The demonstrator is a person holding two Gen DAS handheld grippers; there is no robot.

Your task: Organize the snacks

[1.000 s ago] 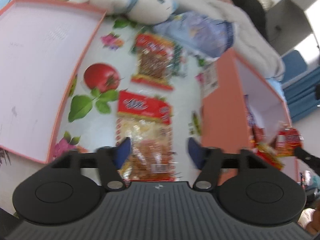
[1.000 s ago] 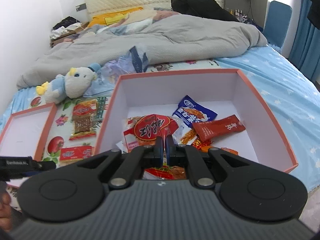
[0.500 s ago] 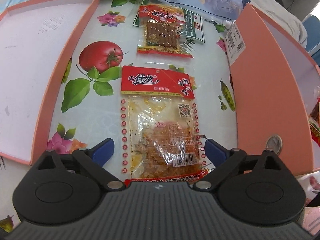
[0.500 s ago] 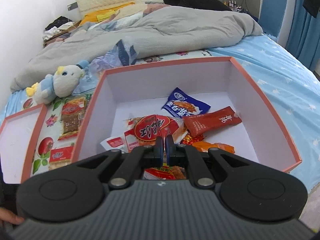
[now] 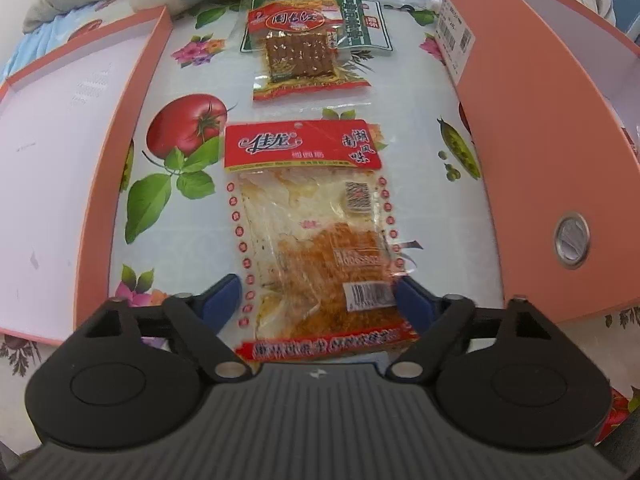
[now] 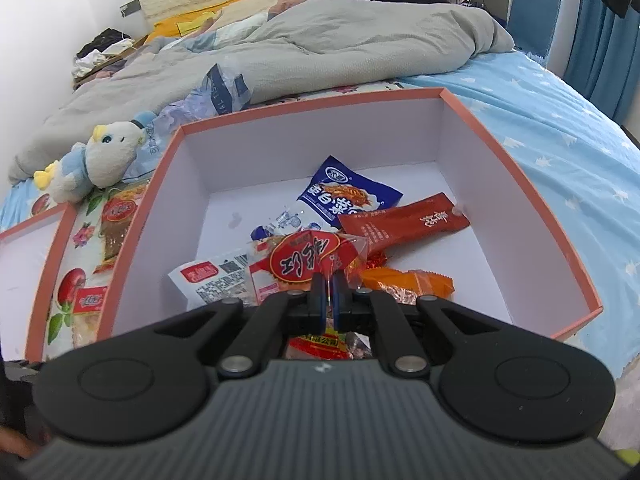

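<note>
two snack packets lie on the fruit-print cloth (image 5: pixel 188 236) between the shallow box lid (image 5: pixel 60 168) on the left and the deep orange box (image 5: pixel 532 152) on the right. the left claw (image 5: pixel 318 300) points down over the nearer one, a red-topped clear packet (image 5: pixel 308 220); its jaws have just been closing and now flank the packet's lower end, the right pad at its edge, no grip visible. beyond lies a brown tofu packet (image 5: pixel 300 52). the right claw (image 6: pixel 329 294) is pressed together, pinching a round-label red packet (image 6: pixel 306 258) over the snacks inside the box.
</note>
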